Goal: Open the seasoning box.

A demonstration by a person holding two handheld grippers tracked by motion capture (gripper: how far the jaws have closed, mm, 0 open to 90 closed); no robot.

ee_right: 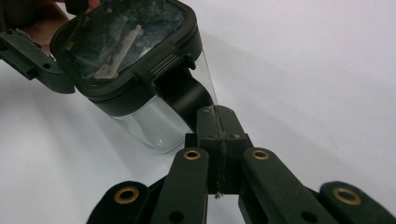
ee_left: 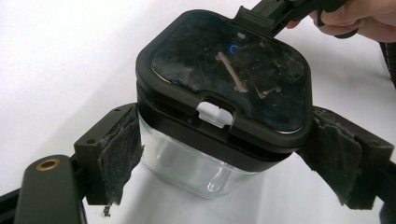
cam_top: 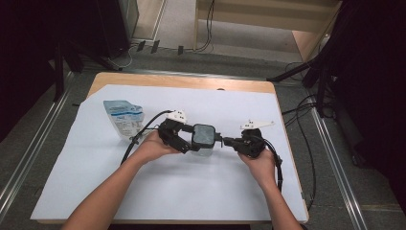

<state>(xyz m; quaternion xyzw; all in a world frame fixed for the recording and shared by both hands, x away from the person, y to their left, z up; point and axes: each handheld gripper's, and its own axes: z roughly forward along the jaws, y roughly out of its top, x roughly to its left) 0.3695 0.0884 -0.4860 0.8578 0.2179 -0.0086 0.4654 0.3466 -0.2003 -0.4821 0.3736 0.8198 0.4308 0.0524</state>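
1. High view: clear container [cam_top: 203, 138] with dark lid [cam_top: 203, 134], mid-surface [cam_top: 201, 191].
2. Left gripper [cam_top: 188, 140] clamps its glass body.
3. Right gripper [cam_top: 225, 141], jaws together, pinches the lid's tab.
4. Blue-white pouch [cam_top: 122, 118] lies far-left.

Pouch [cam_top: 123, 118] print too small to read; container [ee_left: 219, 112] sides hidden behind left tool pads [ee_left: 119, 154].

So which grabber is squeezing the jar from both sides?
The left gripper. Its jaws stand apart, one on each side of the clear jar. The right gripper has its jaws pressed together at the black lid's edge.
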